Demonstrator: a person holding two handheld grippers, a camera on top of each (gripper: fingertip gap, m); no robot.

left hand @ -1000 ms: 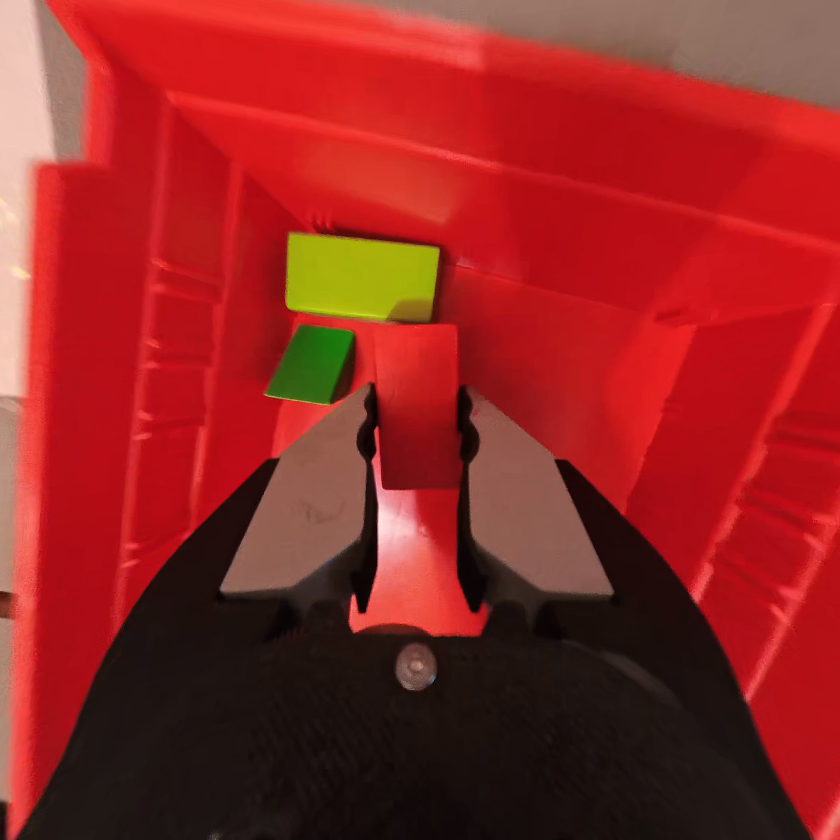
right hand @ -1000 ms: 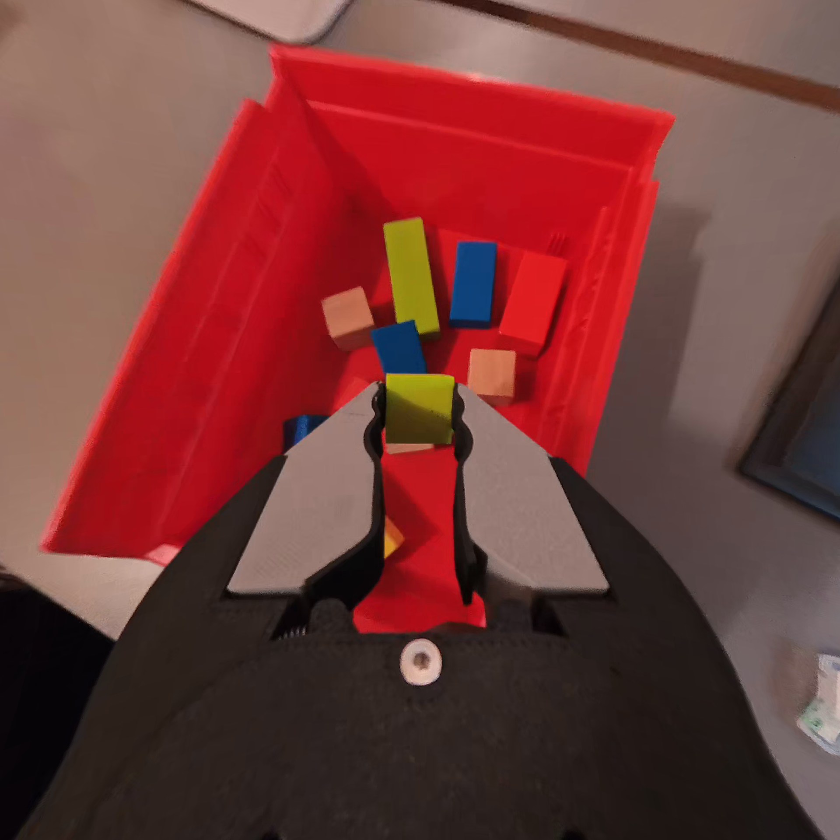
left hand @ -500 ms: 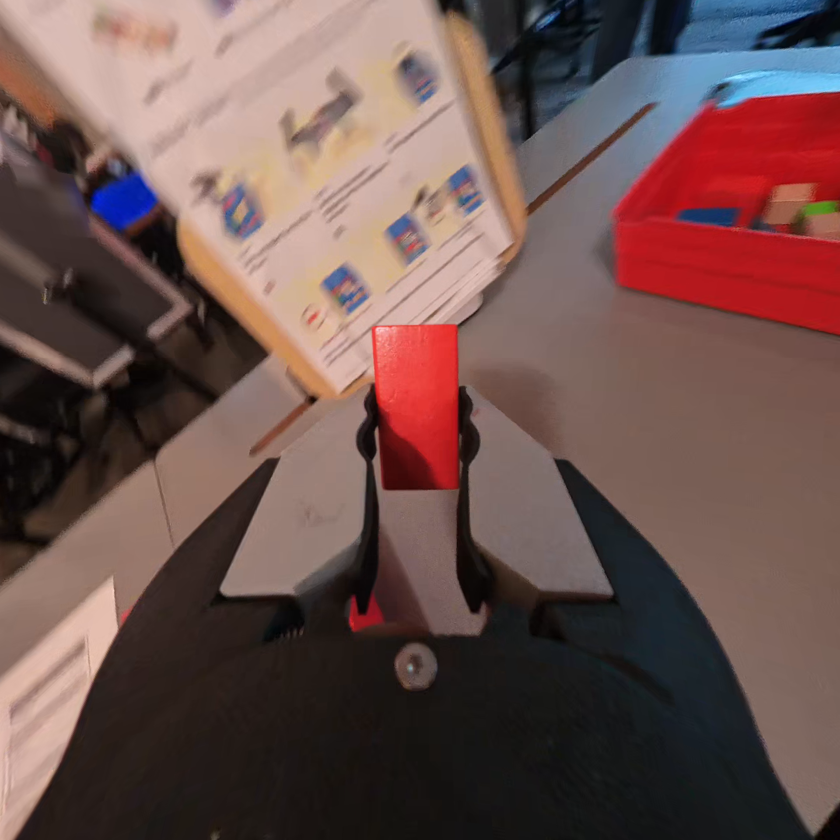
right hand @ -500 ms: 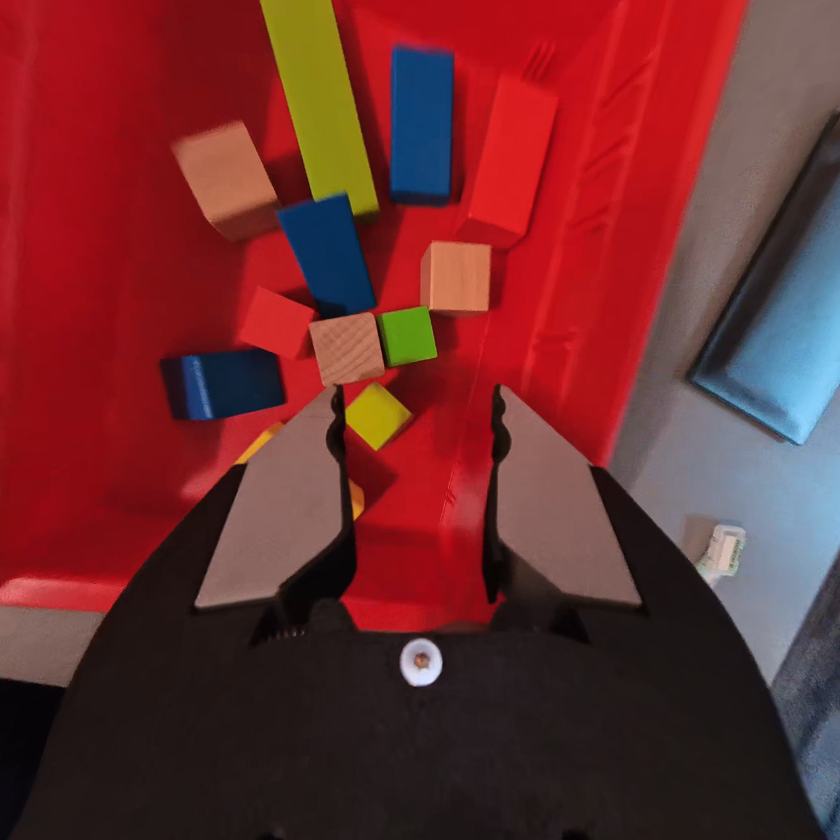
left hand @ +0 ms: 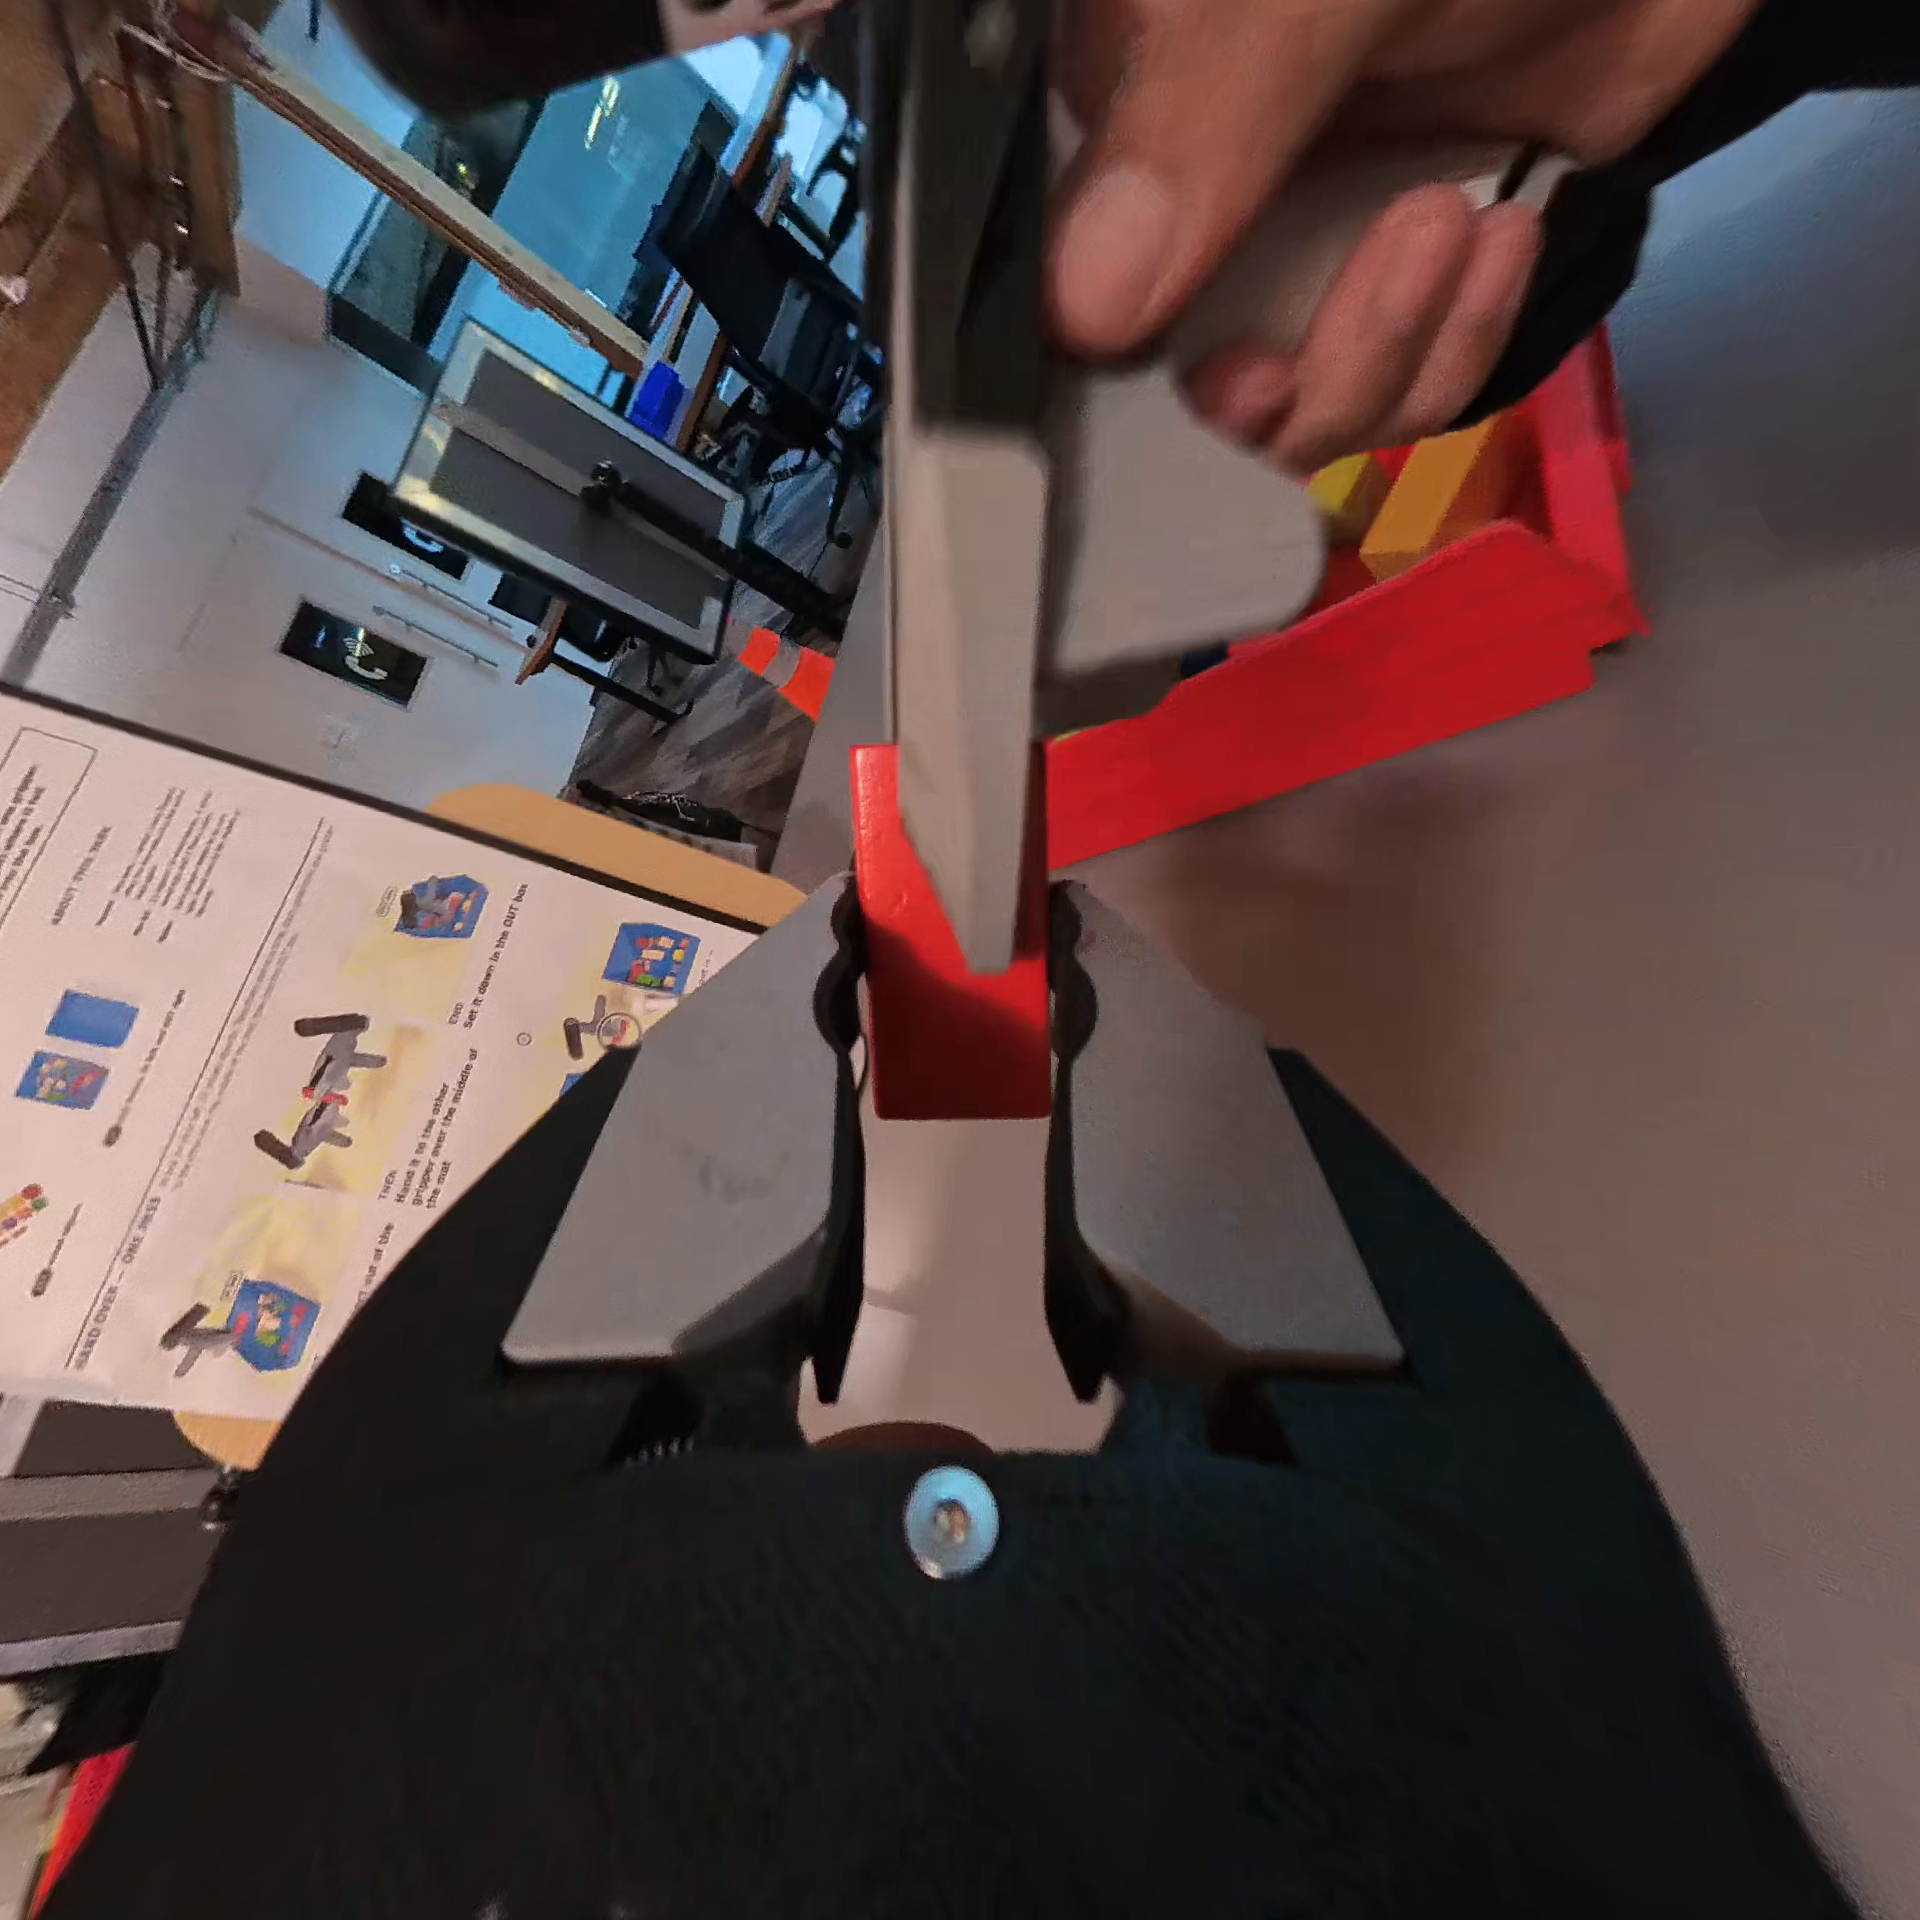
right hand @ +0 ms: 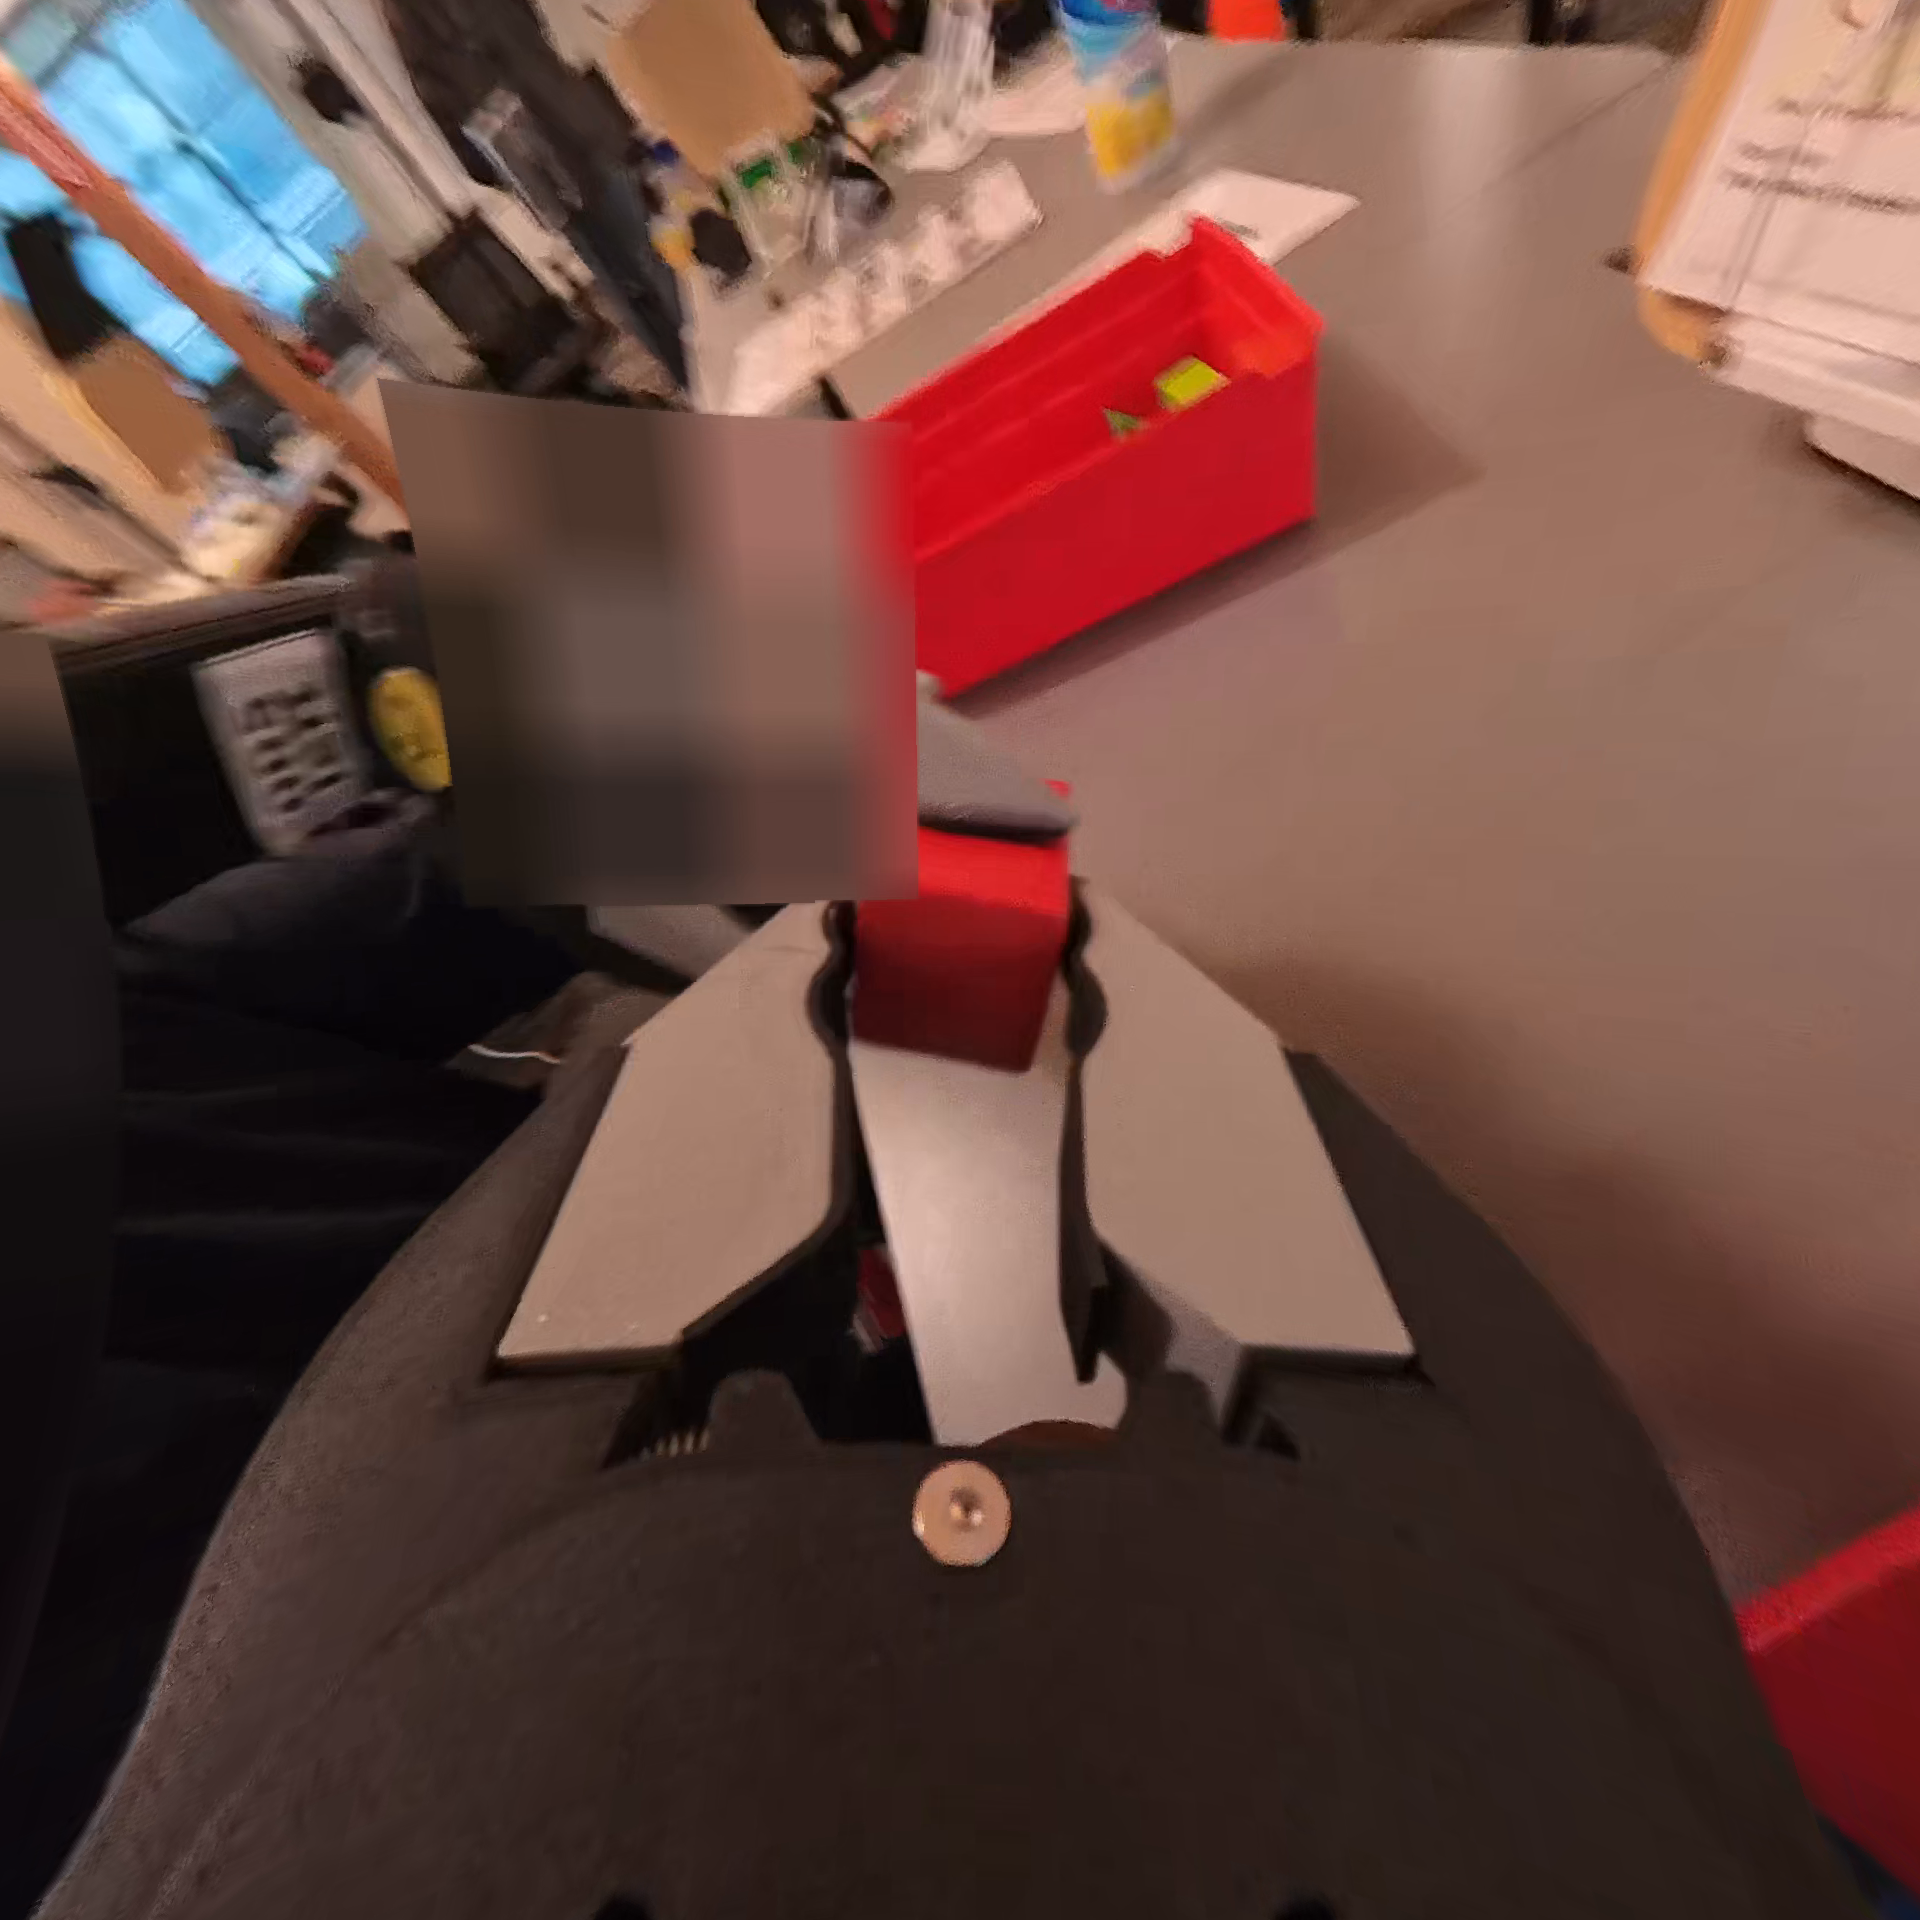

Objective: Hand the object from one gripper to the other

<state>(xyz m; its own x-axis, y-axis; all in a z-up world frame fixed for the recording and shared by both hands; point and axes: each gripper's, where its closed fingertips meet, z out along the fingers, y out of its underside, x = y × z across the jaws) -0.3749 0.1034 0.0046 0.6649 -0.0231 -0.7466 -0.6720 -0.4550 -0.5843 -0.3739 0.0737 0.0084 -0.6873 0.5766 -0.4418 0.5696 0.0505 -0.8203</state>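
The left tongs [left hand: 951,997] reach forward, clamped on a red block [left hand: 961,1039] that stands up out of the tips, both dark pads pressed to its sides, in the air above the grey surface [left hand: 1558,1039]. The right tongs [right hand: 961,966] come at the same block crosswise: in the left wrist view they descend from above, held by a hand [left hand: 1299,208] whose fingers curl around the grip, and one grey finger [left hand: 966,727] lies flat over the block's upper face. The right wrist view shows the block's end between its own two tips; the left pad sits against it, while the right pad looks very close, and whether it presses cannot be told from the blur. Only the left wrist view shows the hand, an instruction sheet [left hand: 260,1039] on a board at the left, and a red bin [left hand: 1403,665] with yellow and orange blocks behind. Only the right wrist view shows a second red bin [right hand: 1122,499] farther off with green pieces inside, a cluttered background, and a grey finger of the left tongs above the block.
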